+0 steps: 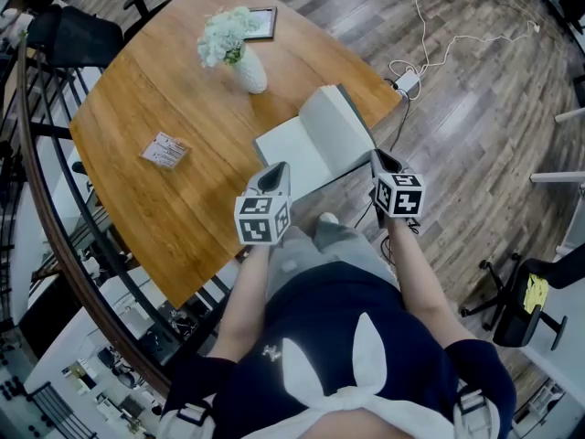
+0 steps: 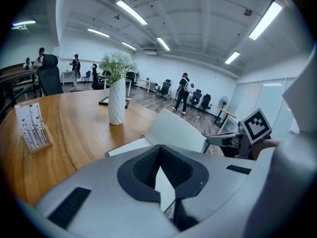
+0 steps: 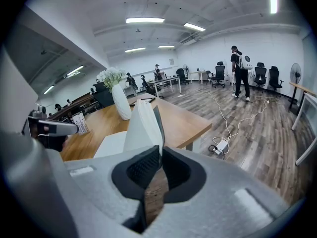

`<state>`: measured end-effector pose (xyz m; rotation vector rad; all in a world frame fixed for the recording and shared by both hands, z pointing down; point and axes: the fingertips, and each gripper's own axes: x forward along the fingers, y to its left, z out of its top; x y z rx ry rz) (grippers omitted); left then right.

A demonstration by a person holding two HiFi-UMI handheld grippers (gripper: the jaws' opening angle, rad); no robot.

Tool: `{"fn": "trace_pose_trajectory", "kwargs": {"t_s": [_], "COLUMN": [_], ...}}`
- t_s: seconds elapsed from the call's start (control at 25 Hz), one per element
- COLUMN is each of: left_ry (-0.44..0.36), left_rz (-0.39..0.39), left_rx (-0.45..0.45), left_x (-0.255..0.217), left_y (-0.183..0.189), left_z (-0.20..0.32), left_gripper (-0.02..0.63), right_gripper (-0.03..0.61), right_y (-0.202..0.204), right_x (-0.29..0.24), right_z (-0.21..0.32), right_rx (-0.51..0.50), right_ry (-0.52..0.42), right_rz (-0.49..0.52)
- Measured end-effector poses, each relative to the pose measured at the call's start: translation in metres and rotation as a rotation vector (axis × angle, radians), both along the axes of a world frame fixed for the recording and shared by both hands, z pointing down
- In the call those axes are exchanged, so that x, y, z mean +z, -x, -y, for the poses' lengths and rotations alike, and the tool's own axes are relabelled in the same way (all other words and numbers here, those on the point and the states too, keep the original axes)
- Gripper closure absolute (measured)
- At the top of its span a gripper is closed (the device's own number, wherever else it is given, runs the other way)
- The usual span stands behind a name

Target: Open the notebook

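The white notebook lies open at the near edge of the wooden table. Its left page lies flat, while a stack of pages with the dark cover stands raised at the right. My right gripper is at the raised stack's outer edge; in the right gripper view its jaws are shut on the lower edge of that stack. My left gripper hangs over the flat left page, jaws shut with nothing in them. I cannot tell whether it touches the page.
A white vase of flowers stands behind the notebook. A small card stand is at the left, a framed picture at the far edge. A power strip with cable lies on the floor right of the table. People stand far back.
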<state>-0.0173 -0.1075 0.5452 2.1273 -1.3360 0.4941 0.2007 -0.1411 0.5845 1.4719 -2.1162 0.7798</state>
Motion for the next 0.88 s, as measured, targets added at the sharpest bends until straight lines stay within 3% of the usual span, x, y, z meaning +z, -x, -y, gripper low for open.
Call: {"fn": "trace_pose_trajectory", "kwargs": {"t_s": [0.88], "left_ry": [0.031], "left_rz": [0.008], "left_rx": [-0.019], "left_x": [0.016], "left_y": [-0.008], "left_z": [0.016], "left_gripper": [0.597], "right_gripper": [0.554], "right_y": [-0.020], "right_x": [0.043], "right_z": [0.014], "right_rx": [0.031], "right_ry": [0.098], "right_rz": [0.031]}}
